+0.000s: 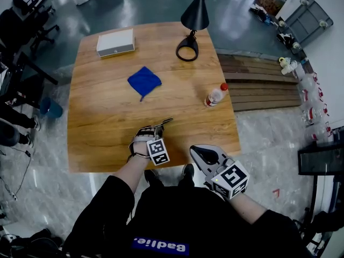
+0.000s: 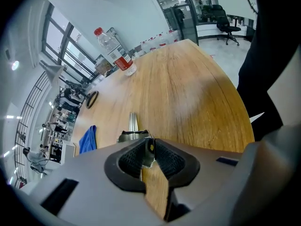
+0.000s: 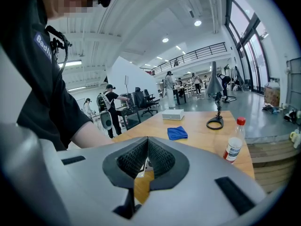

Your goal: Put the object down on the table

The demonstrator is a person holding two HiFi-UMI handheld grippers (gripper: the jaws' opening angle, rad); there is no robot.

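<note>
A slim silvery metal tool (image 1: 166, 122) sticks out ahead of my left gripper (image 1: 156, 127) over the near part of the wooden table (image 1: 102, 117). In the left gripper view the left gripper (image 2: 146, 149) is shut on the tool's near end, and its flat shaft (image 2: 133, 125) points forward low over the wood. Whether the tool touches the table I cannot tell. My right gripper (image 1: 202, 155) hangs just off the table's front edge, right of the left one. In the right gripper view the right gripper (image 3: 147, 157) is shut with nothing between the pads.
A blue cloth (image 1: 144, 81) lies mid-table, a white box (image 1: 115, 42) at the far left and a black lamp (image 1: 188, 50) at the far middle. A red-capped plastic bottle (image 1: 215, 95) stands near the right edge. Office chairs and people stand beyond the table.
</note>
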